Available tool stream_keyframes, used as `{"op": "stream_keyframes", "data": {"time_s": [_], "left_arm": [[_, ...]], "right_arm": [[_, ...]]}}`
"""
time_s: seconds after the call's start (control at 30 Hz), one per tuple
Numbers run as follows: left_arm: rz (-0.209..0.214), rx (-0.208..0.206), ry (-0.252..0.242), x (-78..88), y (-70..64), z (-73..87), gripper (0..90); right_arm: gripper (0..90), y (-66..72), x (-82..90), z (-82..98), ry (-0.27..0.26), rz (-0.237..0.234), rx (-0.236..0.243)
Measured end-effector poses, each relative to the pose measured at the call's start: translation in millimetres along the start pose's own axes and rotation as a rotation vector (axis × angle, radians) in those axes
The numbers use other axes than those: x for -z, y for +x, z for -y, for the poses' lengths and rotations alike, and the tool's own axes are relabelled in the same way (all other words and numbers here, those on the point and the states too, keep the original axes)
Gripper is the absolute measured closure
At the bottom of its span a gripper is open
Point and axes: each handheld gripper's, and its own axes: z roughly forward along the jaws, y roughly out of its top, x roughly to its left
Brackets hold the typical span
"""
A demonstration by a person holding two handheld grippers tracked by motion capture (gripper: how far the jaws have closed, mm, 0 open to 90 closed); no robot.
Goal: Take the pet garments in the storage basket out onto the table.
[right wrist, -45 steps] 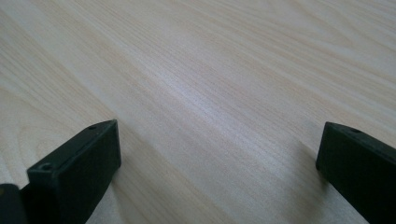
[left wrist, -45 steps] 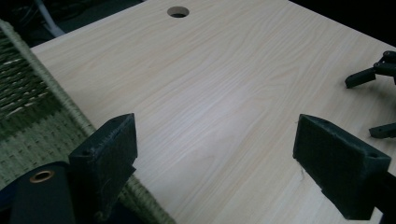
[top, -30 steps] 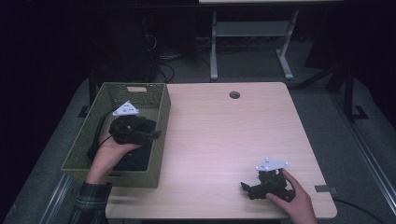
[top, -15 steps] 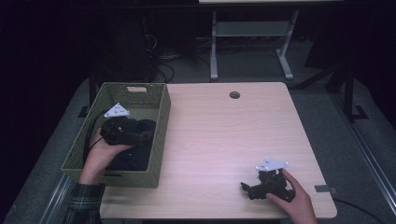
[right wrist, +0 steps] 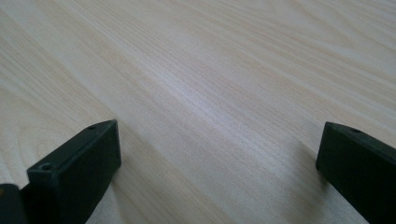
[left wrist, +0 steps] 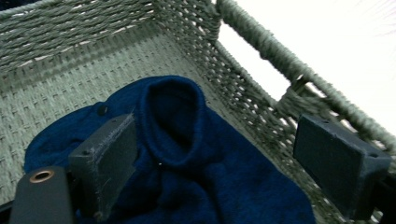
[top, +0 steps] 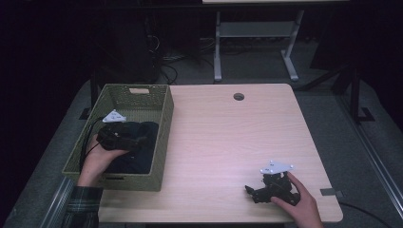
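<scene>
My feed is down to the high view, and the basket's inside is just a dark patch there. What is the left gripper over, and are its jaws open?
Observer: The left gripper view shows a dark blue knitted cloth lying on the basket floor. The left gripper is open, jaws wide on either side of a raised fold.
Operator: Is it gripping that fold?
Observer: No. The fold stands between the jaws with space on both sides.
Operator: And the right gripper?
Observer: The right gripper is open too, low over the bare wooden table, with nothing between its jaws.
</scene>
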Motion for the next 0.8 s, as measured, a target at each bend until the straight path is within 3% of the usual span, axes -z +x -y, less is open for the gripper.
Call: {"op": "stream_keyframes", "data": {"time_s": [0.47, 0.63, 0.8], "left_arm": [[-0.013, 0.009, 0.090, -16.4, 8.8, 17.6, 13.6], [-0.003, 0.003, 0.140, -21.4, 6.6, 19.1, 13.8], [0.016, -0.014, 0.224, -29.9, 3.3, 21.8, 13.9]], "right_arm": [[0.0, 0.0, 0.0, 0.0, 0.000, 0.000, 0.000], [0.0, 0.0, 0.0, 0.0, 0.000, 0.000, 0.000], [0.0, 0.0, 0.0, 0.0, 0.000, 0.000, 0.000]]}}
